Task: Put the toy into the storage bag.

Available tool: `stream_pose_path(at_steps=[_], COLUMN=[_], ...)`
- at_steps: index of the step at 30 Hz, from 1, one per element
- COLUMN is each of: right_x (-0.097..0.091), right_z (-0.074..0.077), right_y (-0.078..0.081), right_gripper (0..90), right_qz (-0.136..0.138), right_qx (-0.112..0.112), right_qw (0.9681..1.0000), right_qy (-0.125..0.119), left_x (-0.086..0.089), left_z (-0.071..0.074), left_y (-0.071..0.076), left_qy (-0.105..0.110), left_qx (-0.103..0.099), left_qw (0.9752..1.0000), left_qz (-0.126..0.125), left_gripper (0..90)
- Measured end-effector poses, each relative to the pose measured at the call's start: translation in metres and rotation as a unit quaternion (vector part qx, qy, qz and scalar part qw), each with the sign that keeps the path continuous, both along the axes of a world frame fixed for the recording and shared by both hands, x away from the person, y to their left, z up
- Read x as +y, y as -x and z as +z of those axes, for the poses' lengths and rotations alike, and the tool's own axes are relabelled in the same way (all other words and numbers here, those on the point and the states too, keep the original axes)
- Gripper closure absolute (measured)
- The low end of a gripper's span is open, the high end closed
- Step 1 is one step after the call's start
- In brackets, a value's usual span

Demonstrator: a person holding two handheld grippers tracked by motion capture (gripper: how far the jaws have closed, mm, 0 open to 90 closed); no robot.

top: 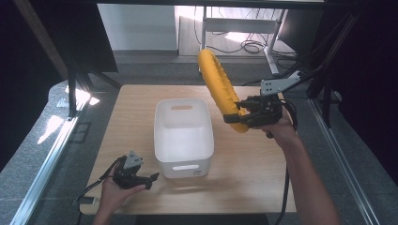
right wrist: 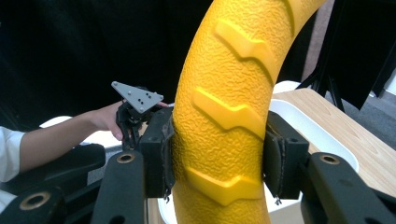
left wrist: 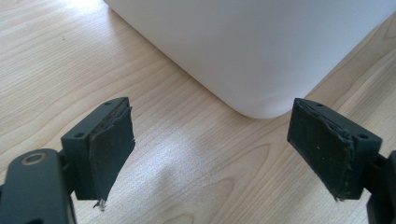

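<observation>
Yellow ring held up beside a white bin on a wooden table.
The table (top: 253, 178) bore the bin (top: 184, 136); the right gripper (top: 245, 115) clamped the ring (top: 218, 84) above its right rim, while the left gripper (top: 143, 178) rested open, empty, near its corner.

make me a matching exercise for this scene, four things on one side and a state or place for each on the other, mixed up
Things:
1. yellow ring
2. white bin
3. left claw
4. right claw

States or places:
A. open, with nothing in it
B. standing in the middle of the table
C. shut on a thing
D. held up in the air

Pairs: 1-D, 2-B, 3-A, 4-C
</observation>
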State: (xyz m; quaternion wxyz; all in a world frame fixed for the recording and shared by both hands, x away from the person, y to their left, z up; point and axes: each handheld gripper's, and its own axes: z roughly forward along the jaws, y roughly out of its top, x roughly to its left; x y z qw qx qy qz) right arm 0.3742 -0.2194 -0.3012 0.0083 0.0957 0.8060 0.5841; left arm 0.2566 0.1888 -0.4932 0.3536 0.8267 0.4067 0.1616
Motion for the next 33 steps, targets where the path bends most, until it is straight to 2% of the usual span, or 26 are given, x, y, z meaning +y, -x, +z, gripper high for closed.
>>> stream_pose_path(at_steps=[33], right_x=[0.025], right_z=[0.012], right_y=[0.006], right_gripper=[51.7], right_qz=[0.027], right_qx=[-0.009], right_qw=[0.9996], right_qy=[-0.008], left_x=[0.001], left_z=[0.000], left_y=[0.000], left_qy=[-0.003], left_qx=[0.000], left_qw=[1.0000], left_qz=[0.000], left_gripper=[14.7])
